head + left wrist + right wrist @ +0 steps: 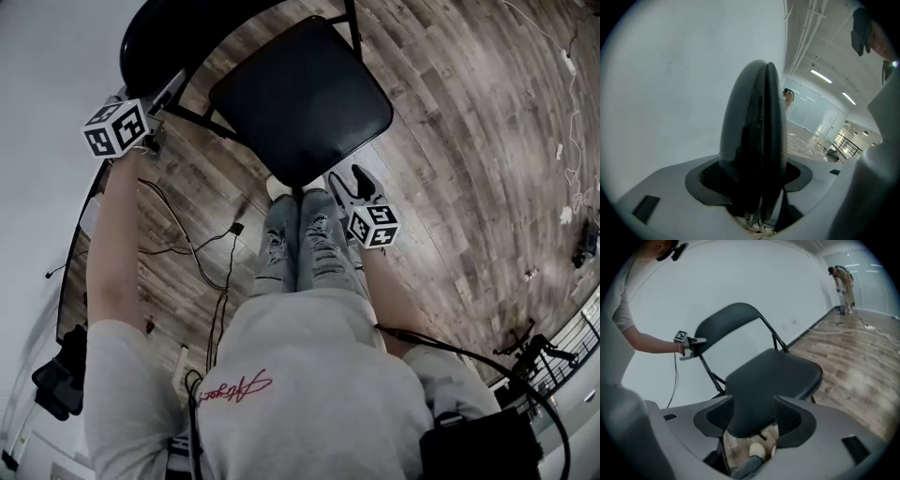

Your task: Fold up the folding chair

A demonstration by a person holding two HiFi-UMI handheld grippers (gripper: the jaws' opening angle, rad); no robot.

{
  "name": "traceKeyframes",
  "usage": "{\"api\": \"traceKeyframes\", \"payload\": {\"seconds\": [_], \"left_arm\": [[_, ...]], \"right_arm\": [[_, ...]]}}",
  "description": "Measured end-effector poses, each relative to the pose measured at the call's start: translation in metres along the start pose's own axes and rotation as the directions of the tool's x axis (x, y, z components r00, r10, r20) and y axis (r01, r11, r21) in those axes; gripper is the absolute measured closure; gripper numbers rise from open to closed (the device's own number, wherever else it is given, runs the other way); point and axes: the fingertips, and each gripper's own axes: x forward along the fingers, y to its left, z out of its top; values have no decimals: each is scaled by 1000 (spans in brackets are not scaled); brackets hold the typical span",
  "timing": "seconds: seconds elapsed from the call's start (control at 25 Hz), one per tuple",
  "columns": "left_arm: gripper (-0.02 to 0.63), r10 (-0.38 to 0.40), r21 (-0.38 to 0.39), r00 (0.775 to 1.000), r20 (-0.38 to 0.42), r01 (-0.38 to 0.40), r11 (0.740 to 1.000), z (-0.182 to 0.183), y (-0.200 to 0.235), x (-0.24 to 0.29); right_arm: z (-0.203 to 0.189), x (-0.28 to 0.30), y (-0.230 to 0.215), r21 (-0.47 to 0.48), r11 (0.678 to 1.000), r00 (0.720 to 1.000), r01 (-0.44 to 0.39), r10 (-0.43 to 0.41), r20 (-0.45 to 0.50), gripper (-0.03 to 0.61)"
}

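A black folding chair stands unfolded on the wood floor, its seat (300, 94) in front of my knees and its backrest (169, 37) toward the white wall. My left gripper (161, 105) is at the backrest's side edge. In the left gripper view the backrest (757, 136) stands edge-on between the jaws, and both pads (710, 176) seem to lie against it. My right gripper (354, 185) hovers at the seat's front edge. It is open, and the seat's front (759, 394) shows in the gap between the pads (790, 418) without being pressed.
A white wall (47, 75) rises close behind the chair. Black cables (192, 248) trail on the floor at the left, white cords (567, 112) at the right. My legs (300, 244) stand at the seat's front. Another person (843, 282) bends over far off.
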Motion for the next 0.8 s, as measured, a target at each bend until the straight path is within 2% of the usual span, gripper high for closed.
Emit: {"api": "traceKeyframes", "payload": {"seconds": [0.08,0.2,0.32,0.4,0.56,0.6,0.72,0.8], "left_arm": [[333,-32,17,999,30,32,999,3,-6,-1],[356,-68,51,995,68,65,997,8,-10,-3],[362,-91,89,992,90,83,993,8,-10,-1],[364,-102,106,990,101,91,990,9,-12,1],[368,-118,139,985,124,101,985,12,-17,-4],[370,-120,146,985,126,101,984,12,-19,-6],[379,-127,153,984,127,107,982,10,-20,-7],[380,-140,146,981,132,121,982,8,-16,-6]], "right_arm": [[-41,13,-21,100,995,997,24,-16,-82,328],[-84,38,-34,272,962,988,4,37,-148,313],[-107,66,-32,440,893,982,-95,157,-108,304],[-109,80,-34,507,844,971,-177,233,-49,301],[-100,88,-43,612,713,926,-342,367,90,296],[-98,89,-44,619,692,914,-371,391,111,296],[-91,98,-42,589,664,867,-460,478,138,298],[-89,103,-39,594,627,834,-504,532,146,298]]}}
